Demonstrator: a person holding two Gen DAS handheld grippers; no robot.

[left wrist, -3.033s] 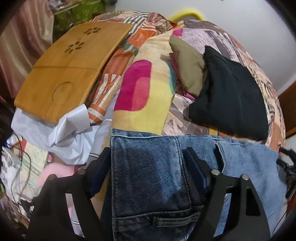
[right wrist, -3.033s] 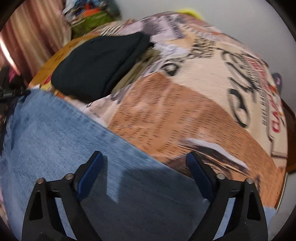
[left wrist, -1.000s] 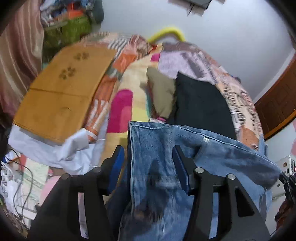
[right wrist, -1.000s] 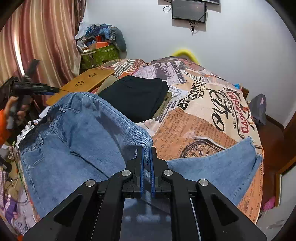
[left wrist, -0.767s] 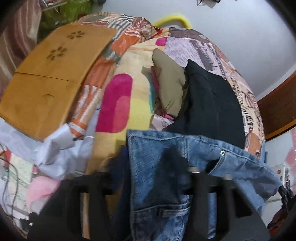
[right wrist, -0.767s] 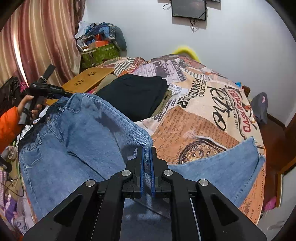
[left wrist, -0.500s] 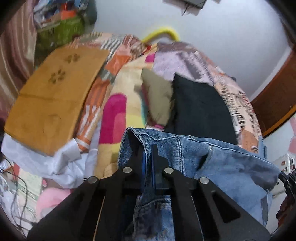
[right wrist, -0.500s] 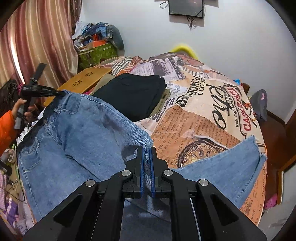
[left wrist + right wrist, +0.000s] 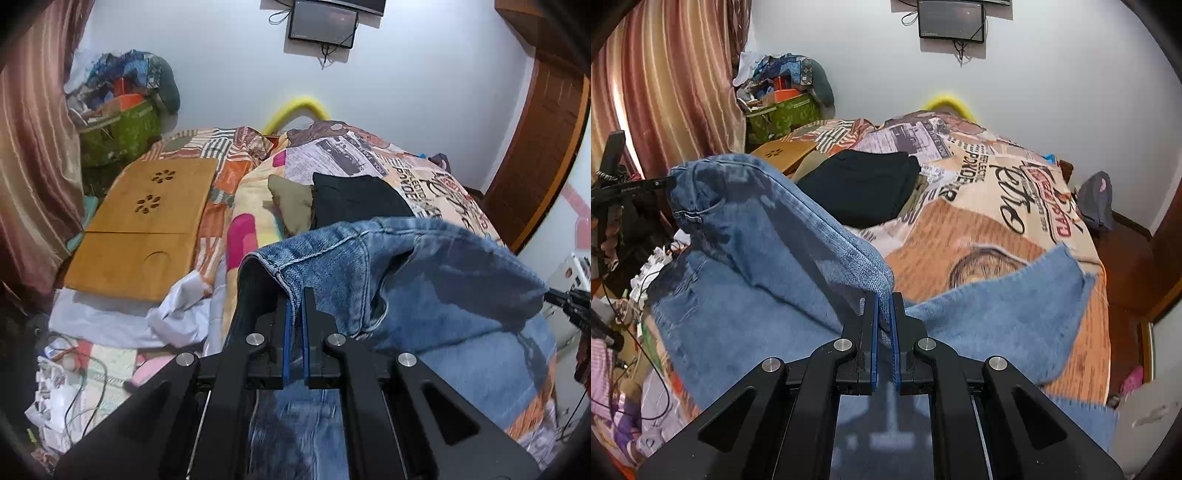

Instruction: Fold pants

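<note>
1. Since three seconds ago, we have clamped both tongs and raised the jeans (image 9: 424, 280) off the bed (image 9: 997, 229).
2. Left gripper (image 9: 294, 317): clenched on the waistband; denim hides the pad tips.
3. Right gripper (image 9: 882, 317): clenched on a leg fold.
4. Black folded garment (image 9: 860, 188) on the bed: partly hidden behind the denim.
</note>
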